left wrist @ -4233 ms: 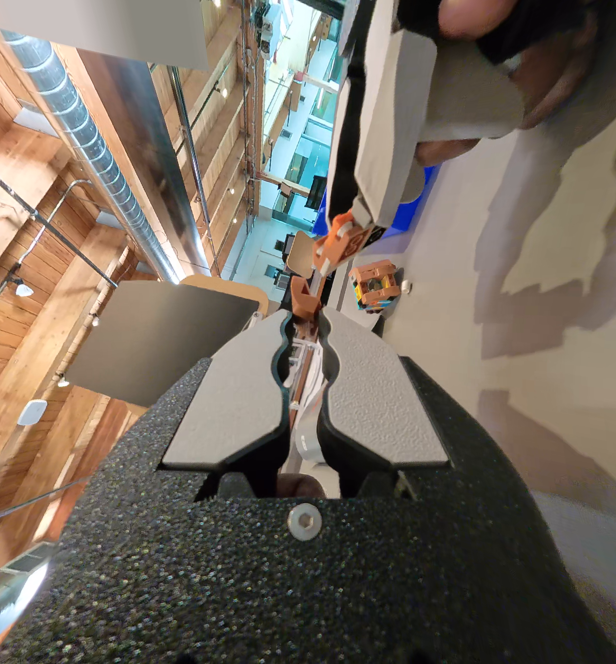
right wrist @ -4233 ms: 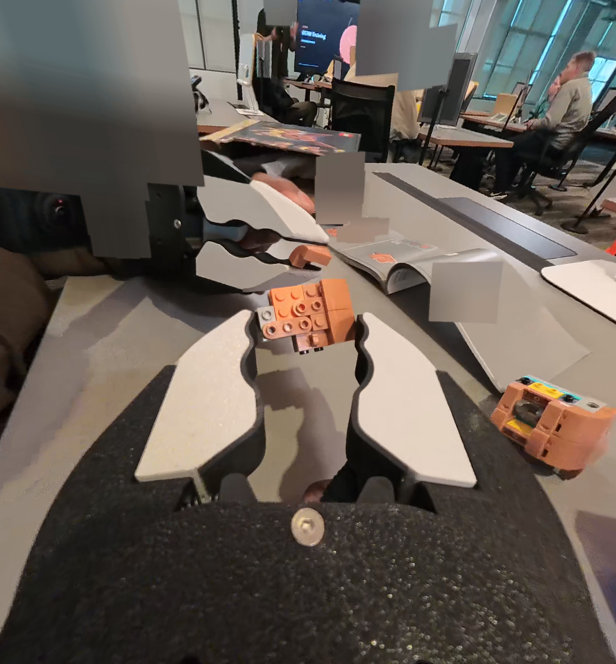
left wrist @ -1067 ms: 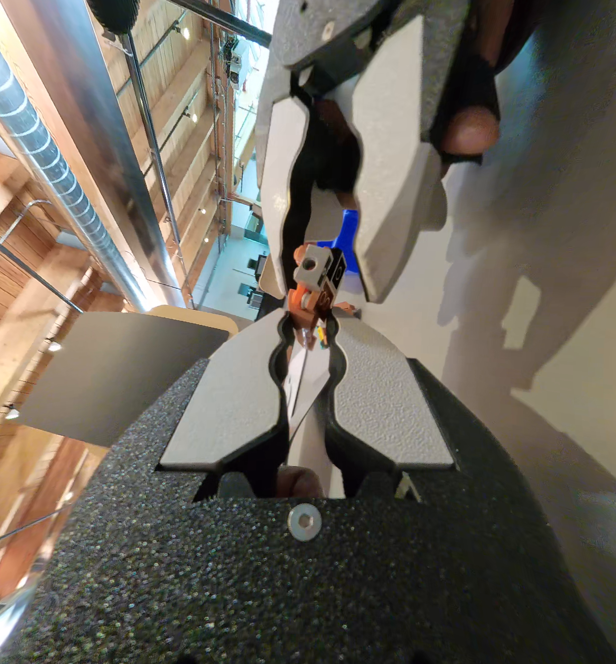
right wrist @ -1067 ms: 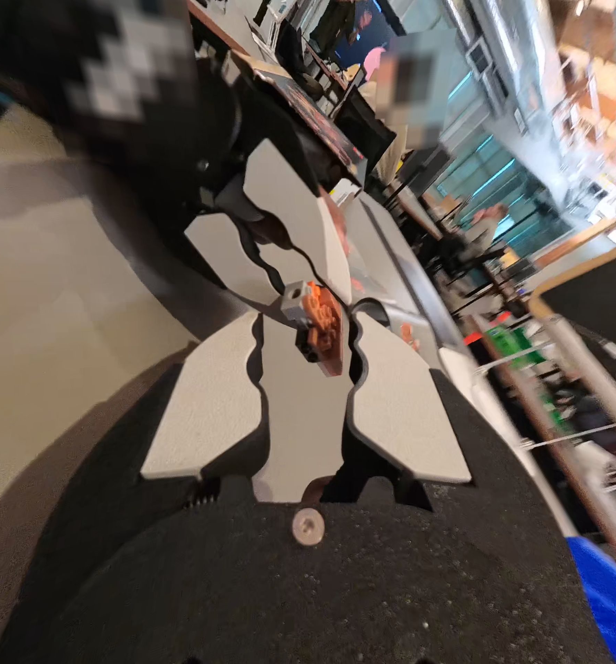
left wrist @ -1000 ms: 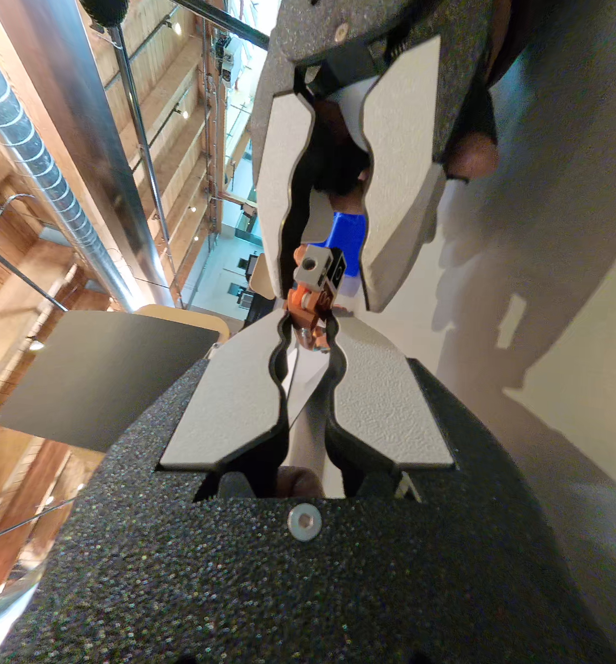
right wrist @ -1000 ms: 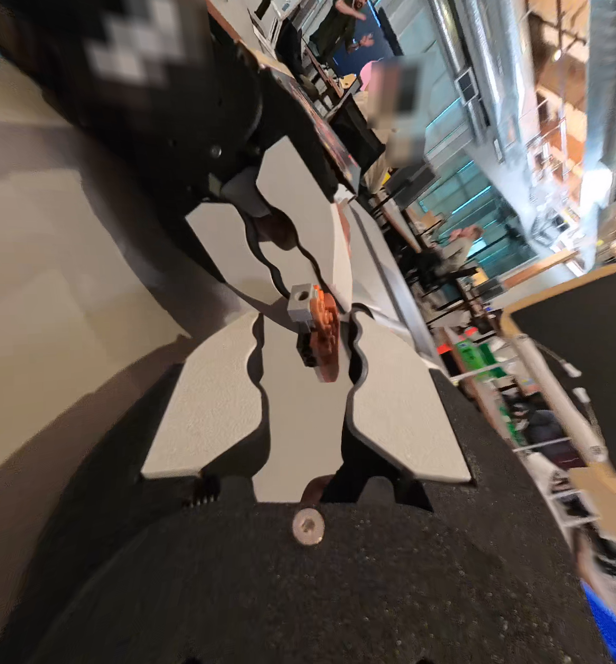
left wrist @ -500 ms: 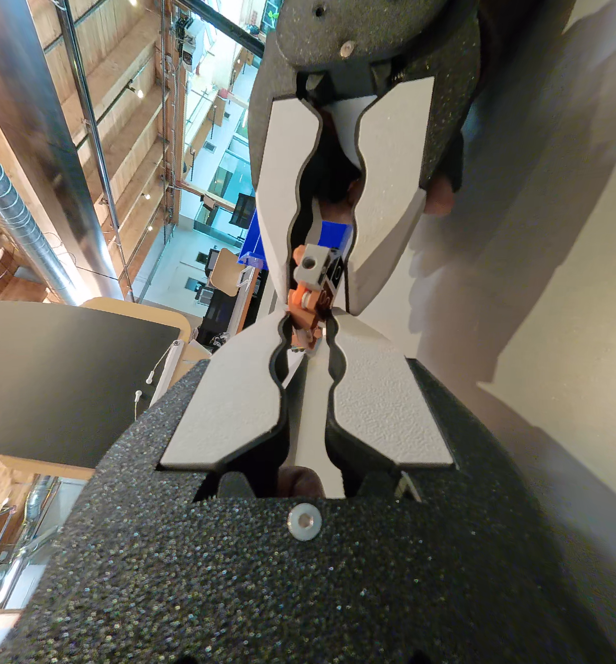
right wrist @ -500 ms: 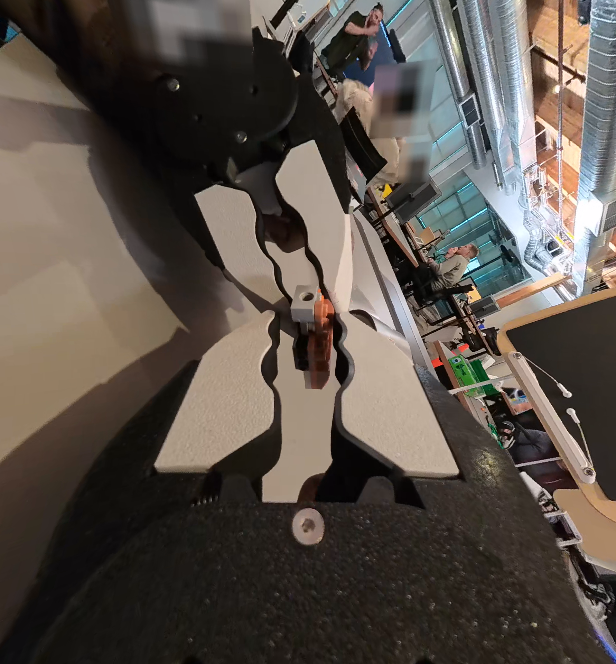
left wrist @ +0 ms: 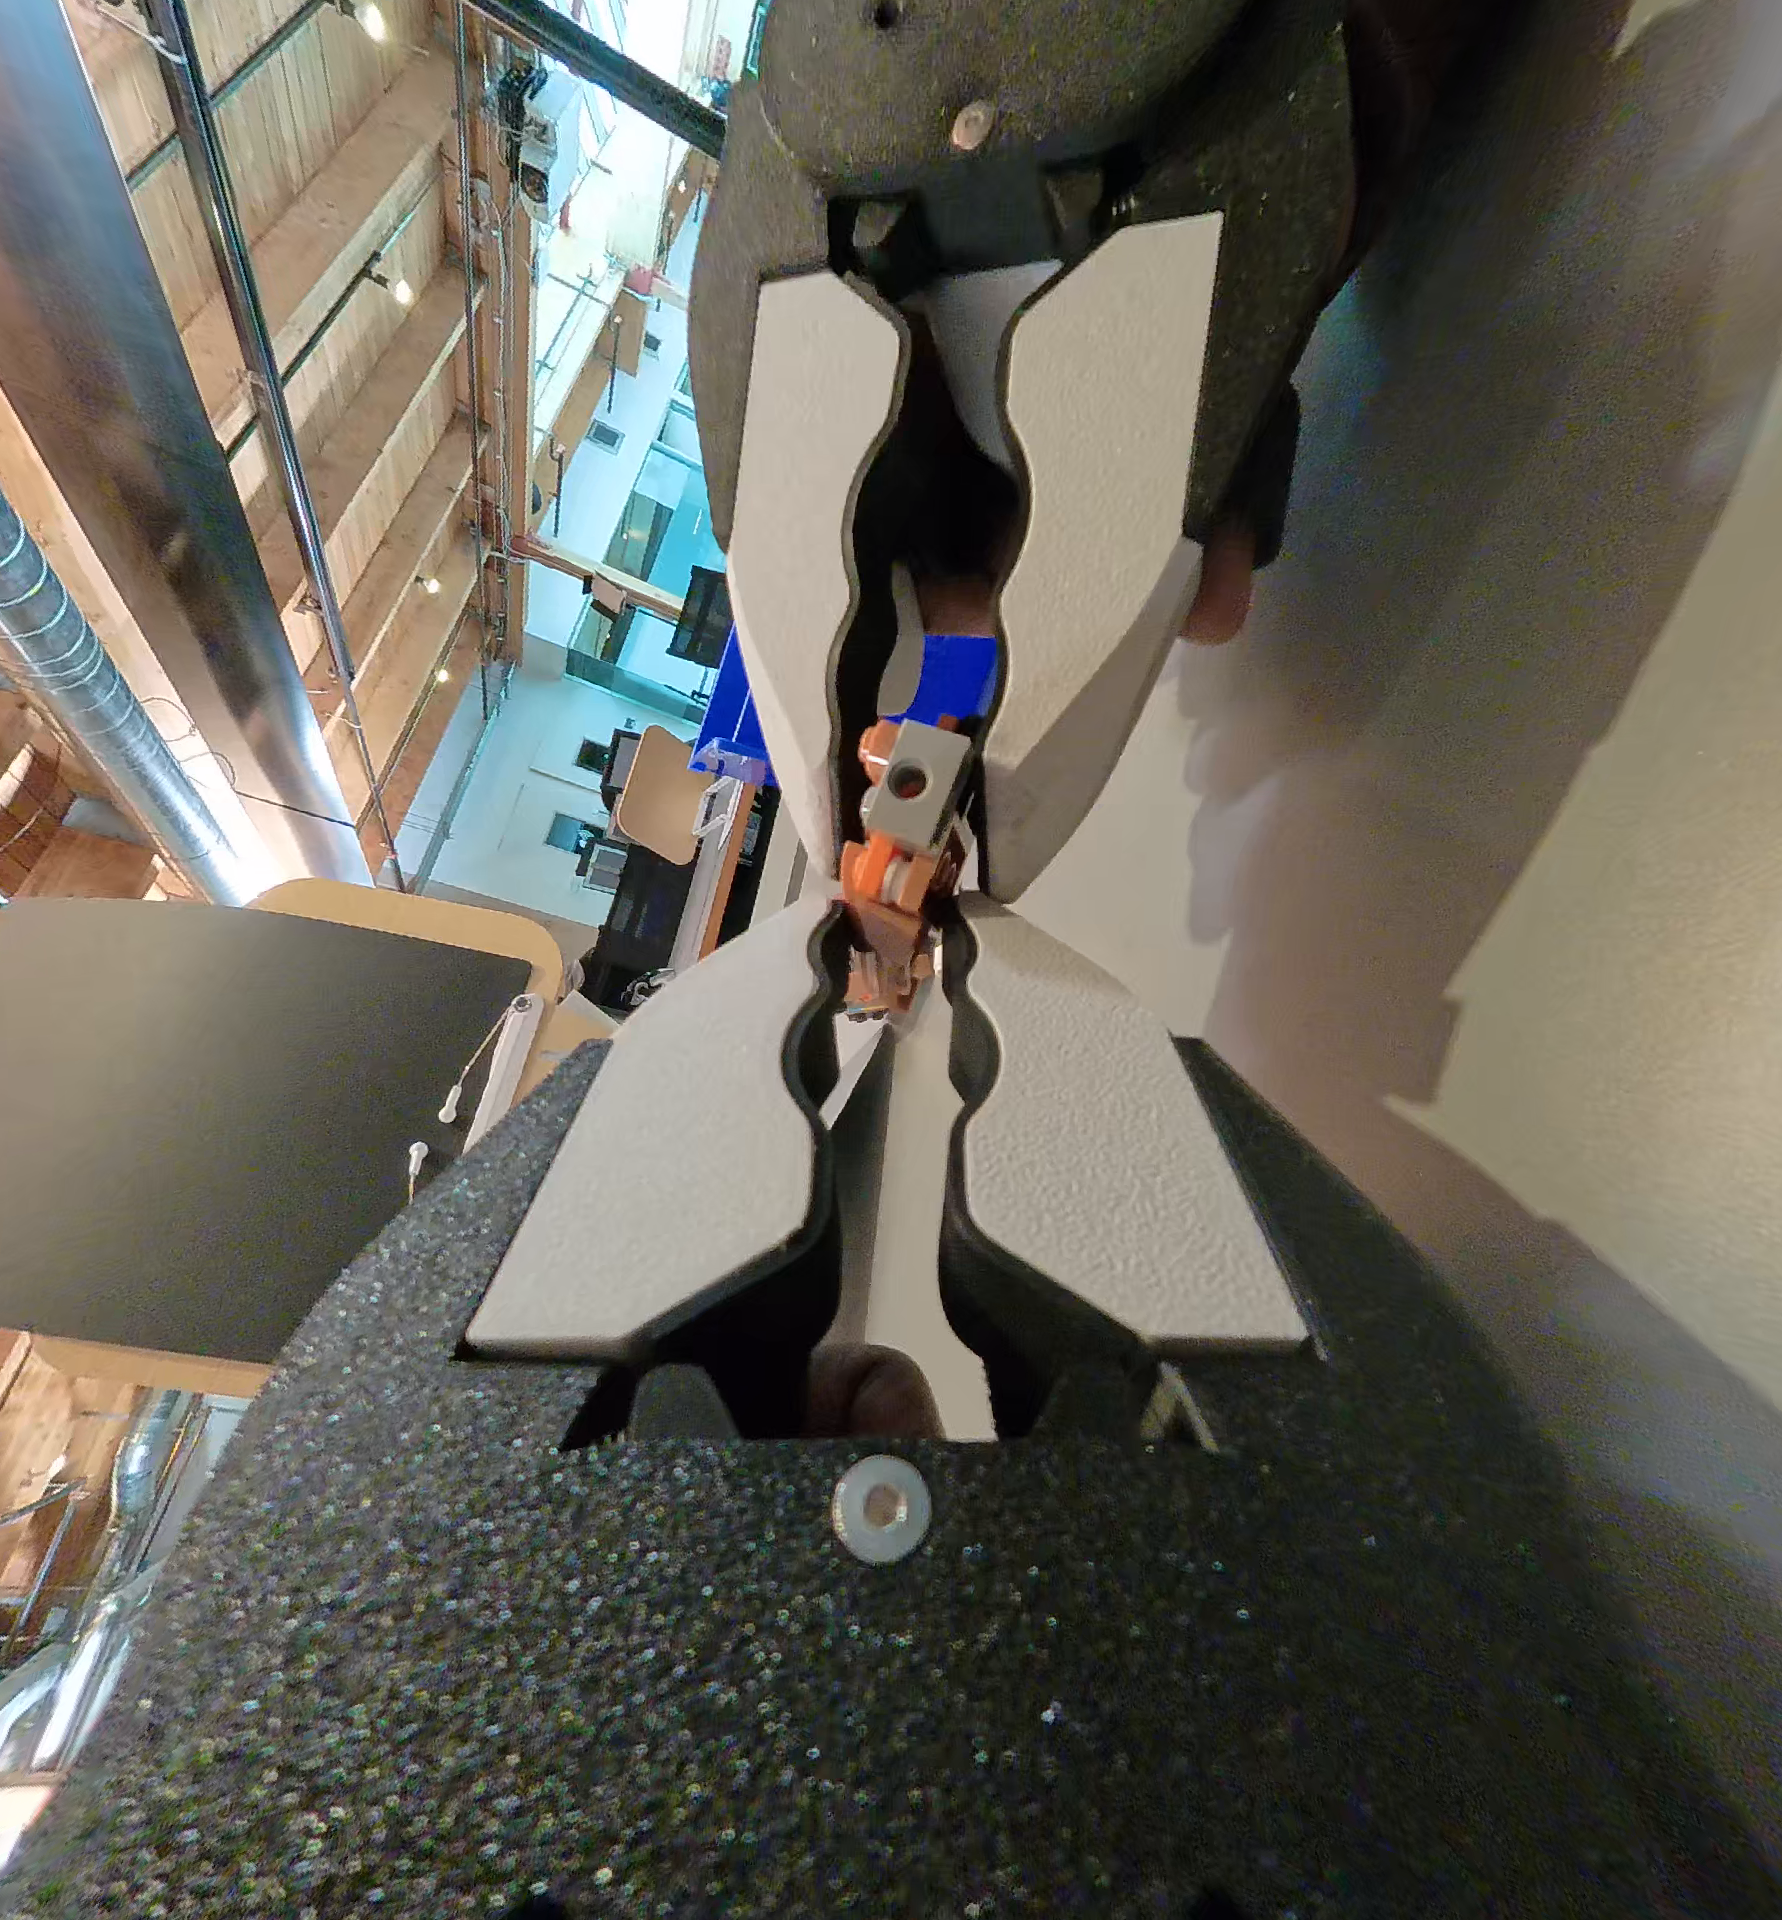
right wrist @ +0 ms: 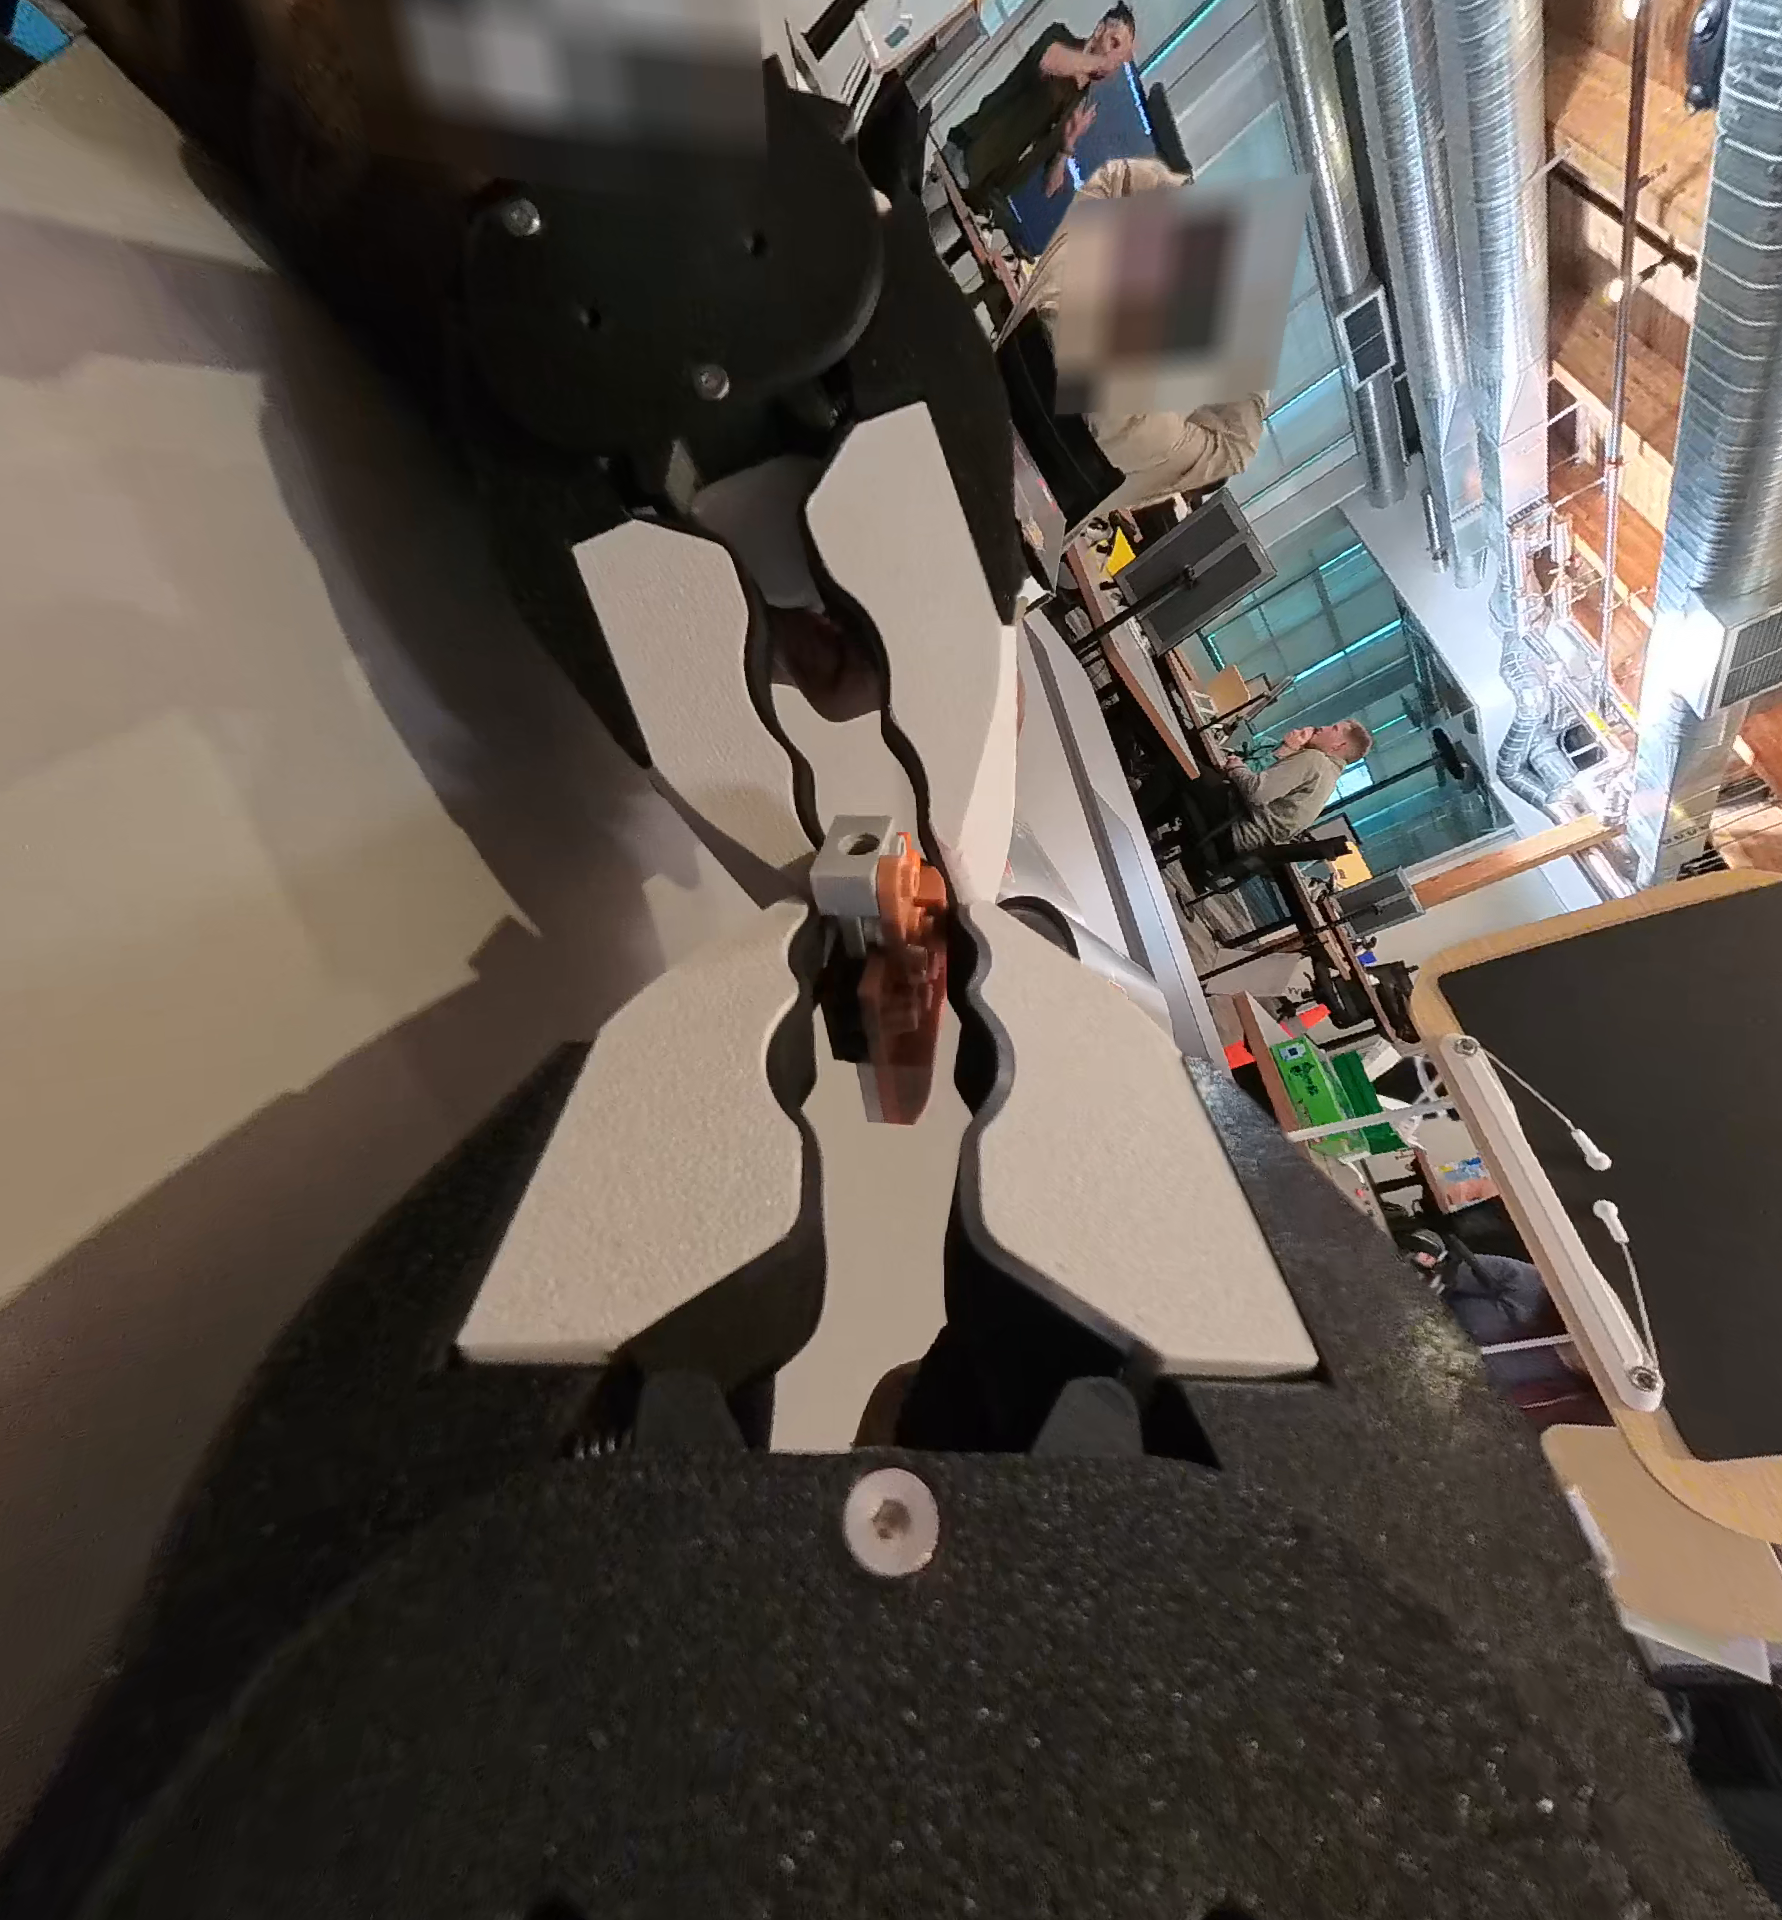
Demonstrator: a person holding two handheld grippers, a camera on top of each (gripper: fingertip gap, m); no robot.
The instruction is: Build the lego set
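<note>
The left gripper [left wrist: 892, 951] pinches a small brown plastic lego piece [left wrist: 885, 961] in narrow jaws. Tip to tip with it, the right gripper [right wrist: 887, 961] clamps the orange-and-grey lego block assembly [right wrist: 892, 982] — both raised above the pale grey table [right wrist: 139, 623].

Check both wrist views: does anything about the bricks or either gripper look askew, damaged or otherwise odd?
Nothing stands out. The small orange-and-grey lego assembly is held off the pale table, gripped by the left gripper and right gripper, which meet tip to tip. No brick looks loose or broken, though the fingers hide much of it.
</note>
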